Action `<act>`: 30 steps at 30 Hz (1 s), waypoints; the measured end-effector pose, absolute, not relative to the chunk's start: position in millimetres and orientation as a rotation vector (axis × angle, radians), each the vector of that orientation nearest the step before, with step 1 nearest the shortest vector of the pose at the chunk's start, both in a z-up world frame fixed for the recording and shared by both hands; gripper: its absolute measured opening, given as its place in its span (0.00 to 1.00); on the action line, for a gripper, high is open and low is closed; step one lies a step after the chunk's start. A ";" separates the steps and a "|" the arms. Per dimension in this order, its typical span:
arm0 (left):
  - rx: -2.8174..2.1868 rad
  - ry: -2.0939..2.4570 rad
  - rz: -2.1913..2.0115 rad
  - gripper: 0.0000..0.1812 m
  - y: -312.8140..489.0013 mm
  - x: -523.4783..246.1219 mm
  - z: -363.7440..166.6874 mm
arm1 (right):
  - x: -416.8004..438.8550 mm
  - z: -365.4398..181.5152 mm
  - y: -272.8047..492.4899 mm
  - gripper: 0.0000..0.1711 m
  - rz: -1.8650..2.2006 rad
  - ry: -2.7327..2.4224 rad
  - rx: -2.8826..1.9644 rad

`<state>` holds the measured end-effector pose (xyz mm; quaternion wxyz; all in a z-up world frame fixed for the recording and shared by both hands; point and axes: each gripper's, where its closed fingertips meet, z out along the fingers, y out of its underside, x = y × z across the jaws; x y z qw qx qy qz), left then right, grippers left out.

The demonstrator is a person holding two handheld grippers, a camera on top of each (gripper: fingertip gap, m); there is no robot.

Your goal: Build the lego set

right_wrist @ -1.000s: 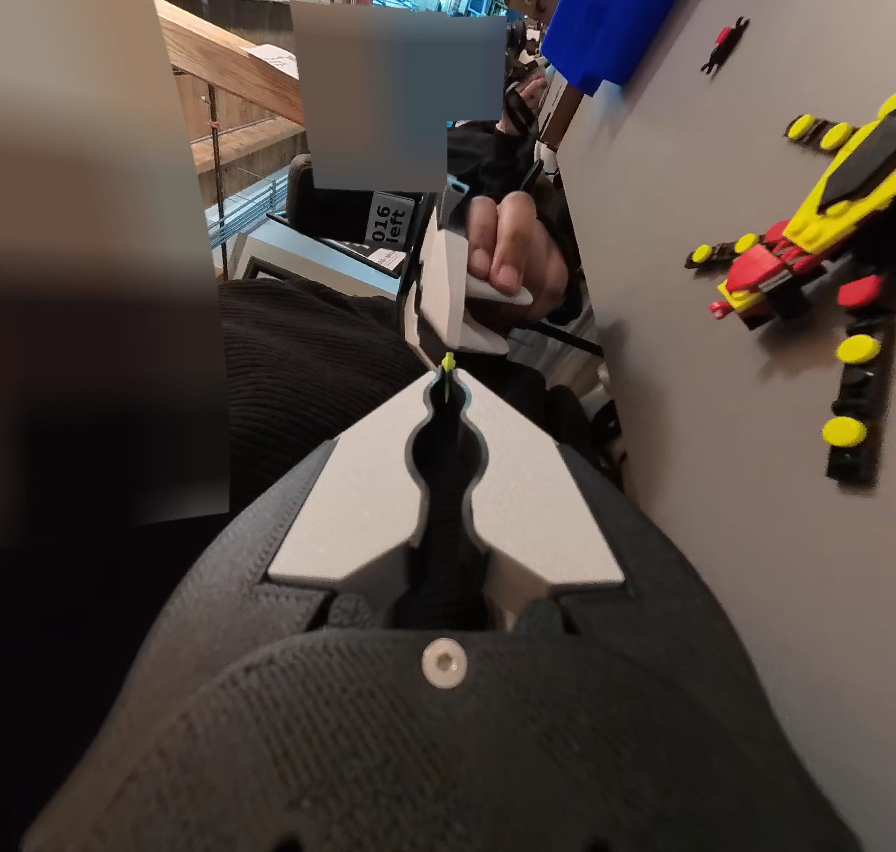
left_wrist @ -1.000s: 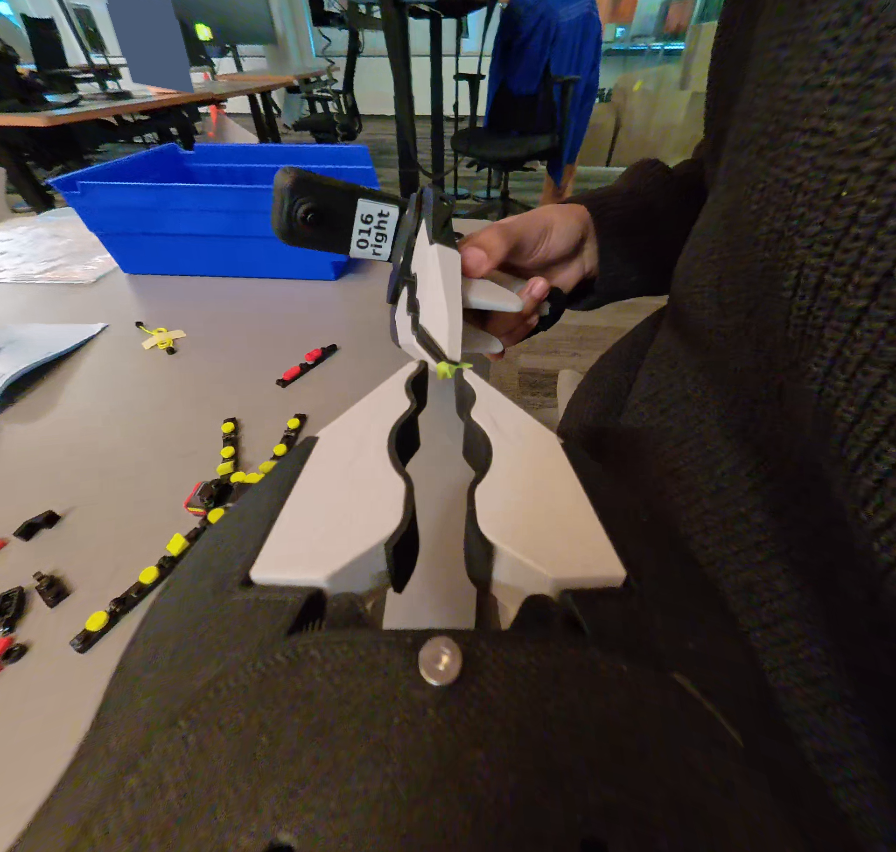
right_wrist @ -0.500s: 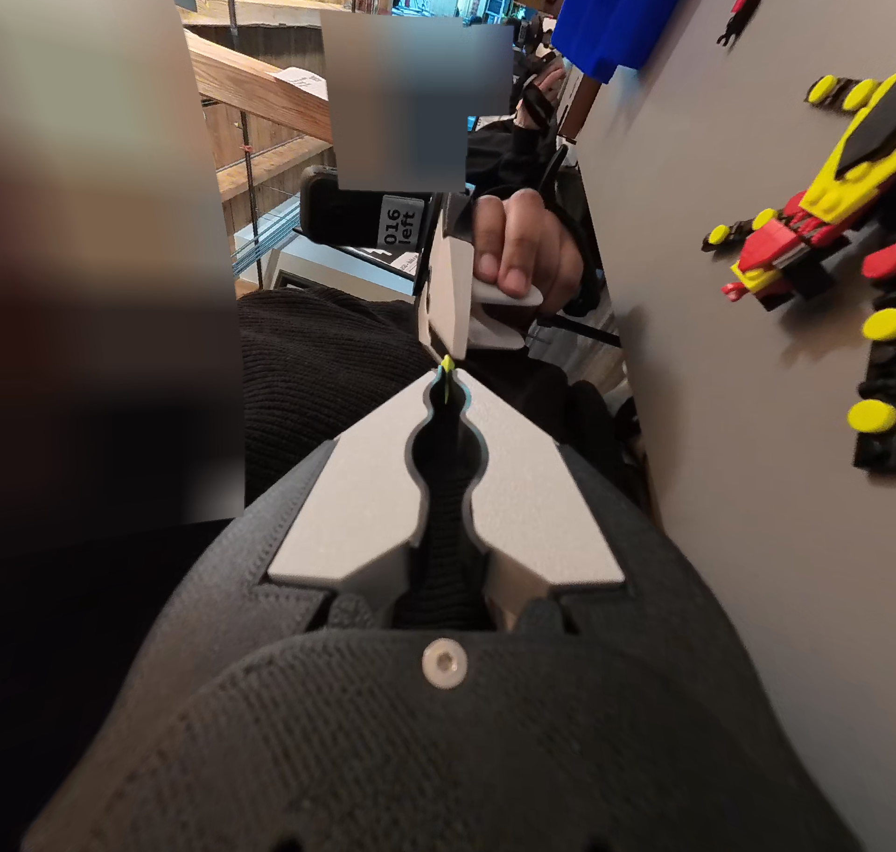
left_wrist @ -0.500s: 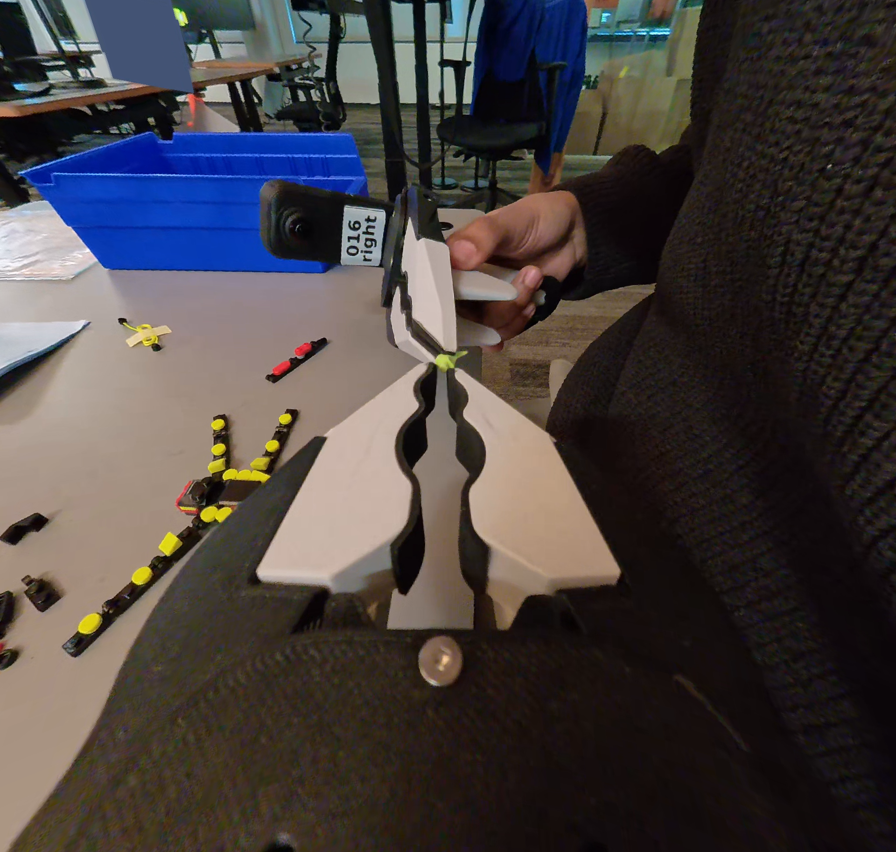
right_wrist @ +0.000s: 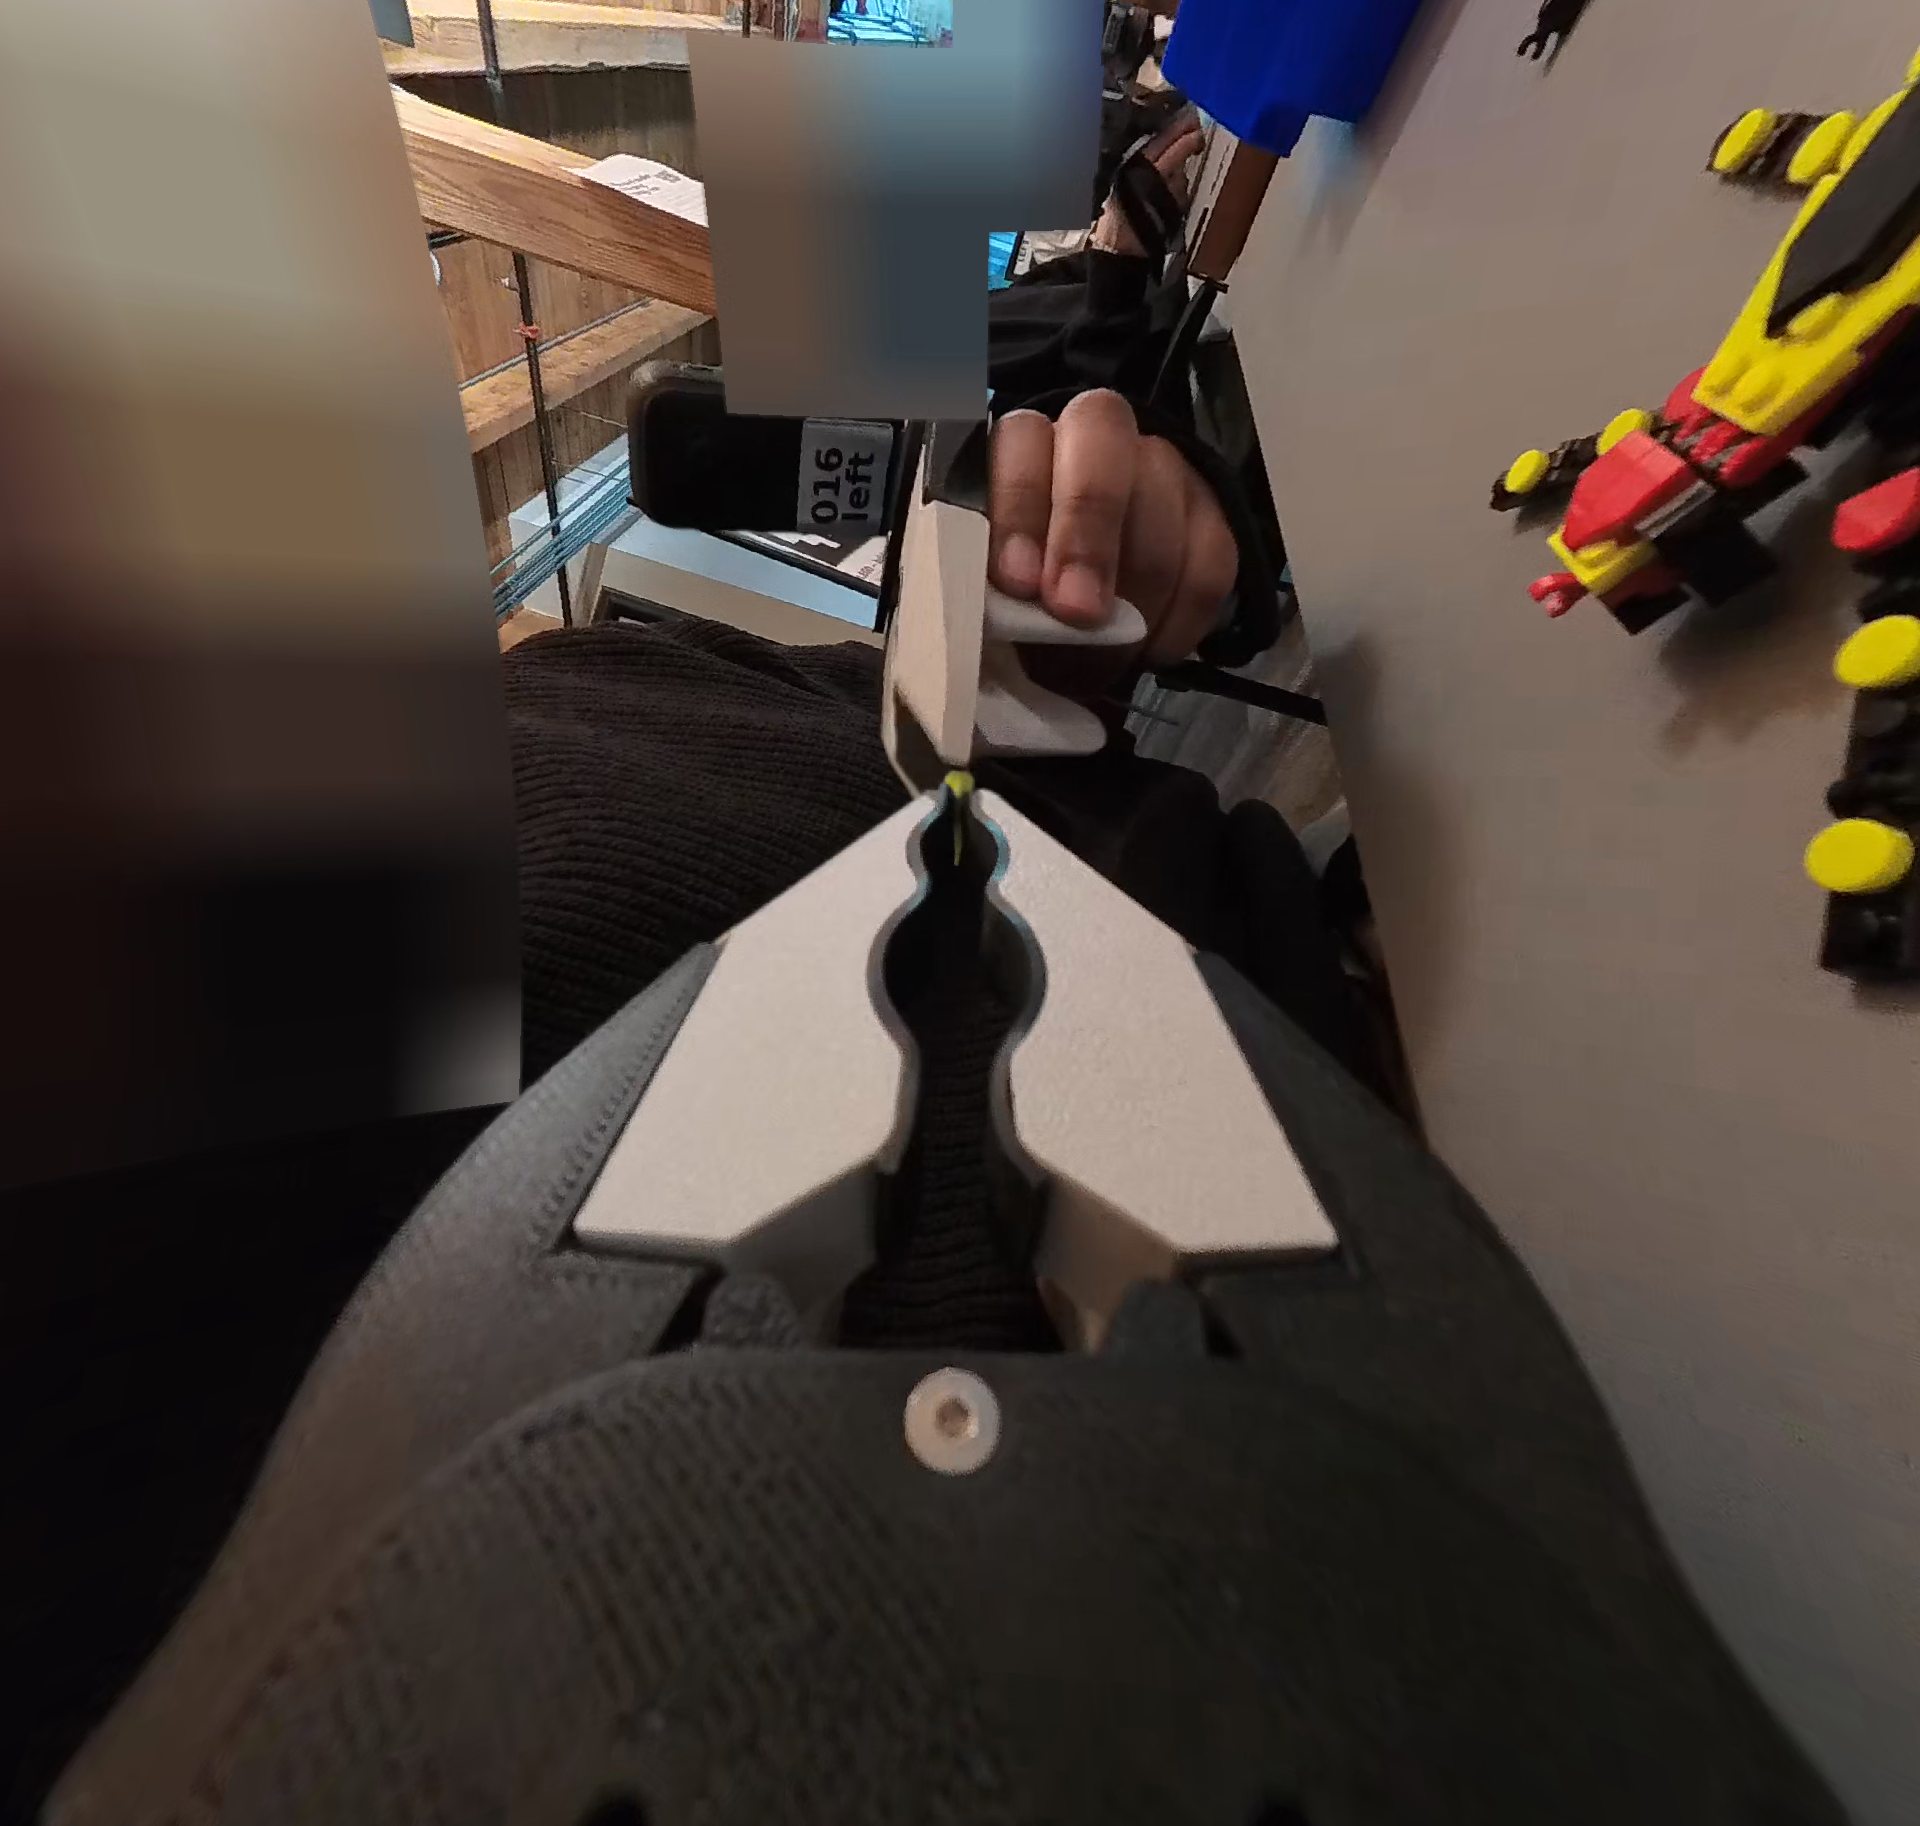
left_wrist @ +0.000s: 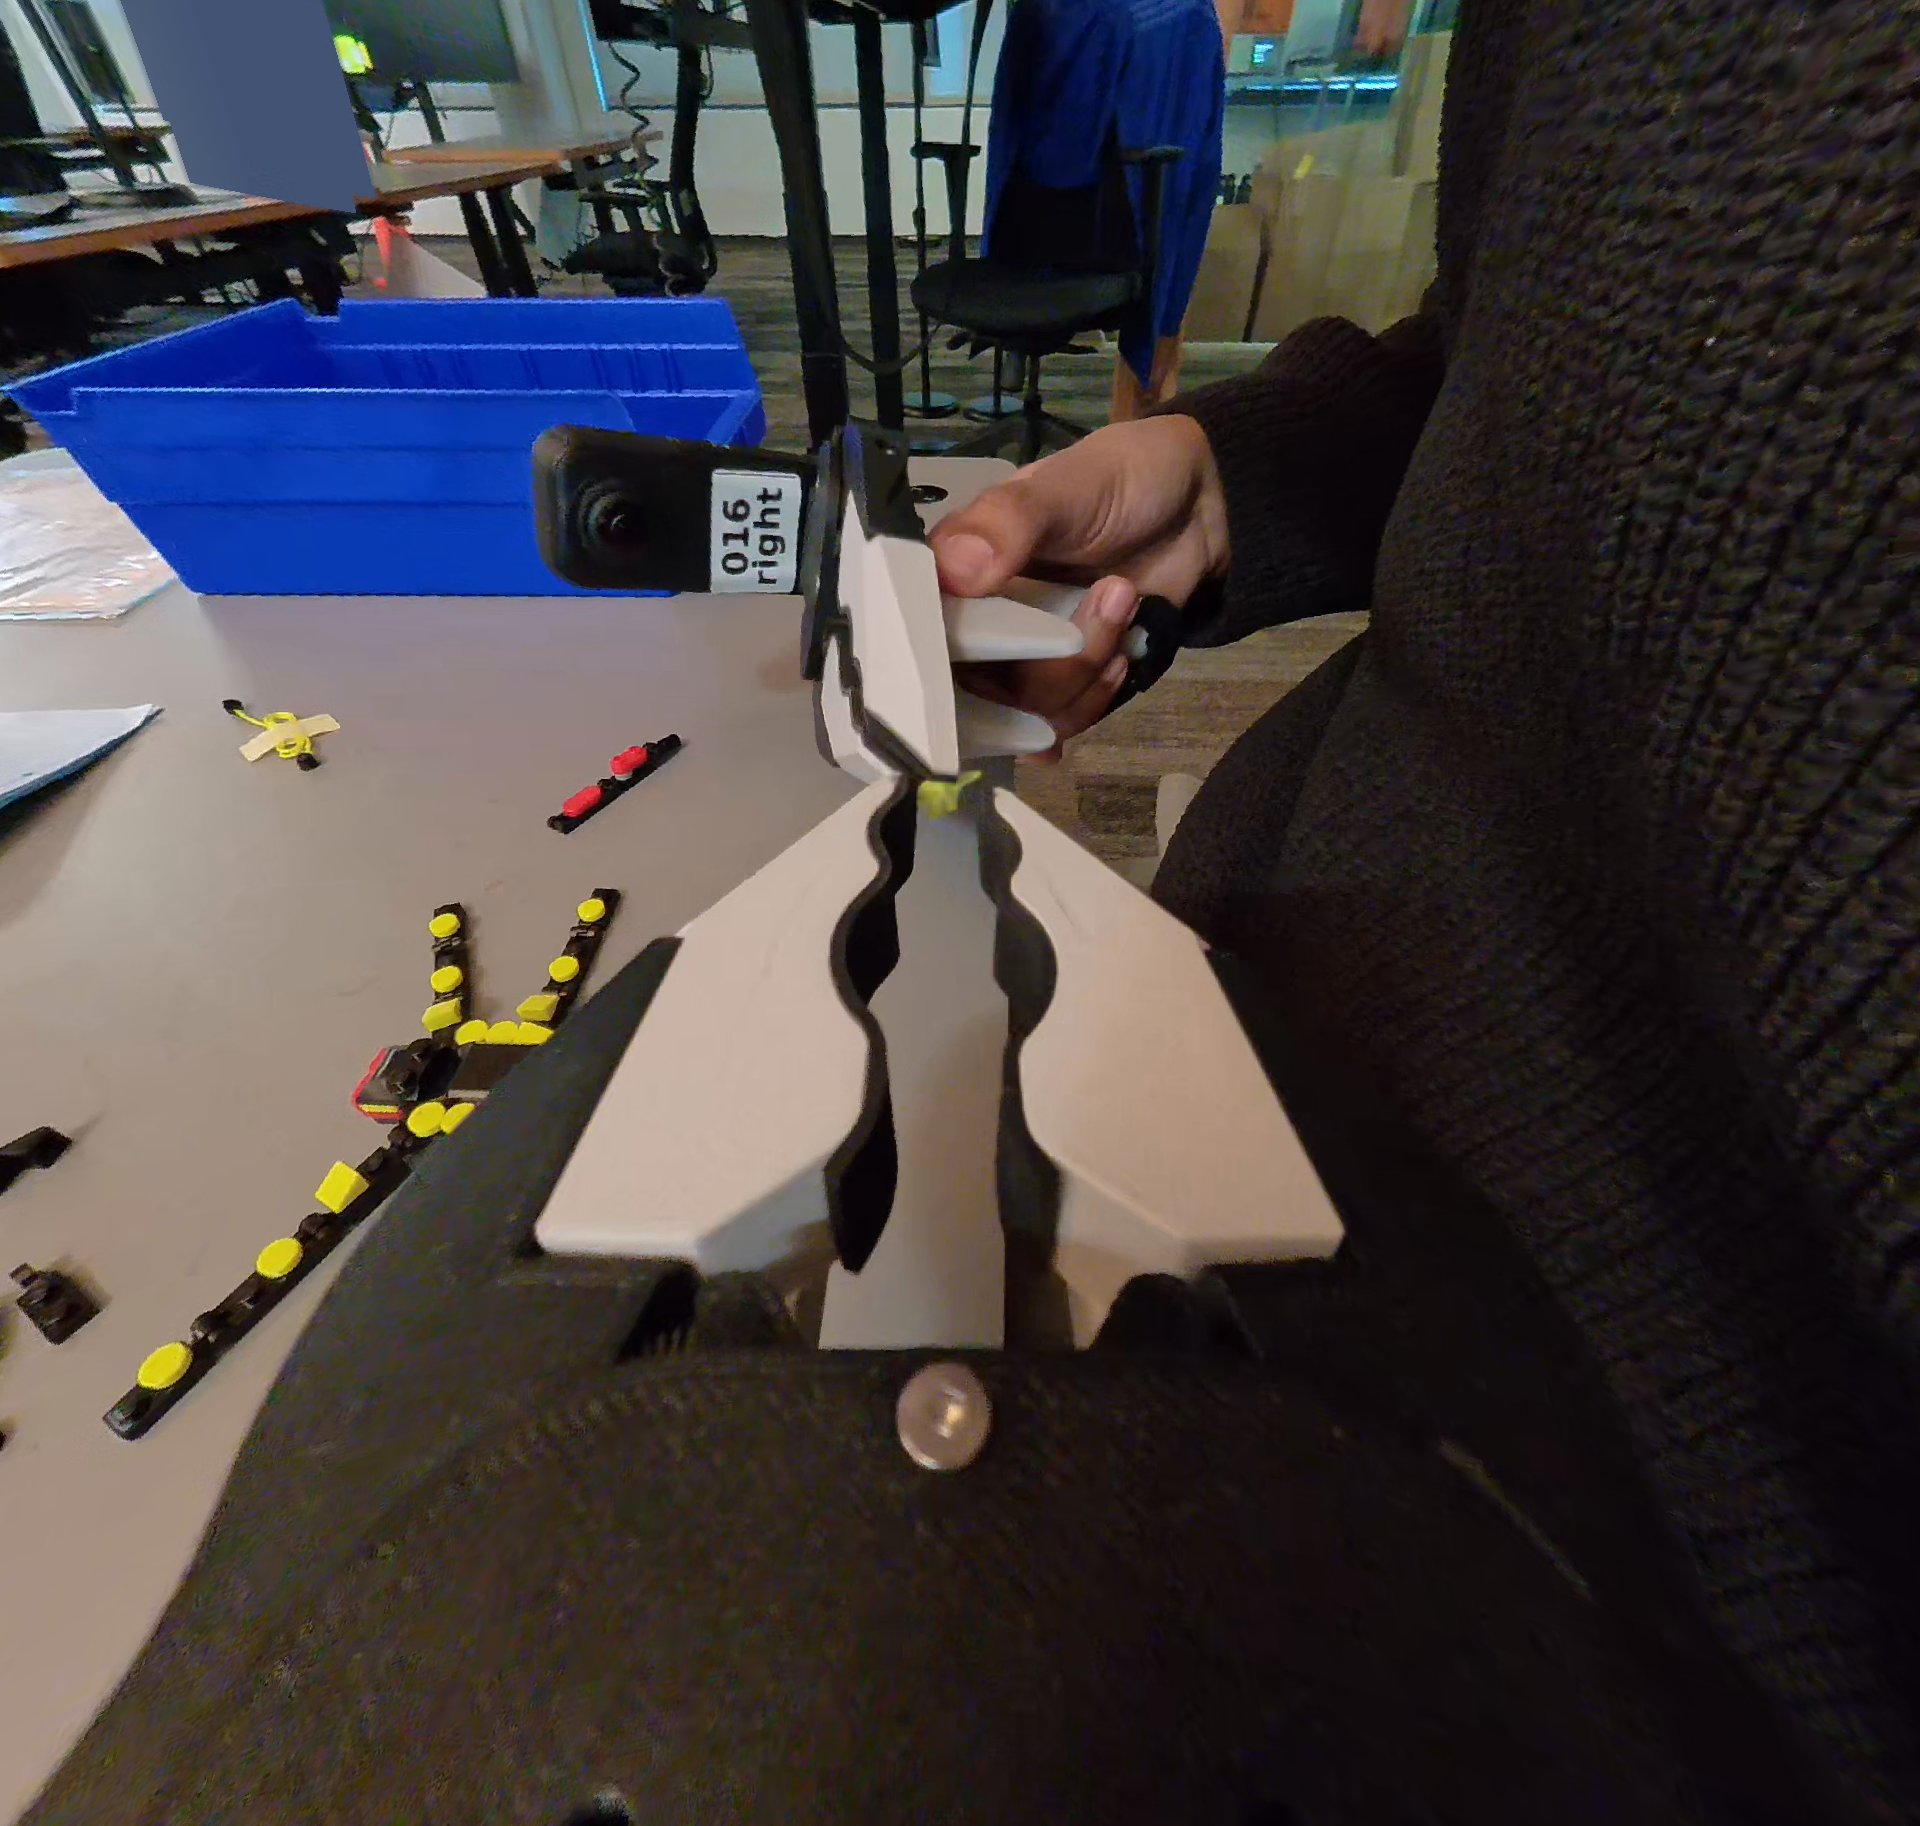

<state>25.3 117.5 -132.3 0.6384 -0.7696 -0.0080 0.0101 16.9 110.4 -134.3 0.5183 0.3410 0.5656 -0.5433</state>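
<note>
We hold a tiny yellow piece (left_wrist: 943, 794) off the surface's (left_wrist: 312, 893) near edge, tip to tip: our right tool (right_wrist: 956, 820) pinches it, our left tool (left_wrist: 951, 800) stands slightly spread around it. Light, stiff, slippery; grip its thicker end.

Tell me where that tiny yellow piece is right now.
In both wrist views, the tiny yellow piece sits off the table, pinched where the right tongs and left tongs meet tip-to-tip.

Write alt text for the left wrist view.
The left gripper and right gripper meet tip to tip over the table edge around a tiny yellow lego piece. Black-and-yellow lego strips and a blue bin lie left.
</note>
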 end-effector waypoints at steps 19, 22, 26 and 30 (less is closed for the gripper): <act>-1.765 -0.033 0.022 0.03 117.6 23.2 -133.4 | 16.6 -132.9 108.8 0.00 -1.321 1.340 0.811; -1.757 -0.089 0.000 0.03 117.4 17.0 -132.6 | 10.4 -130.9 111.3 0.00 -1.385 1.383 0.809; -1.718 -0.233 -0.048 0.03 112.4 -0.6 -129.5 | -8.1 -111.7 122.8 0.00 -1.636 1.485 0.777; -1.686 -0.383 -0.153 0.03 107.4 -15.3 -130.9 | -22.1 -104.3 129.5 0.03 -1.923 1.937 0.704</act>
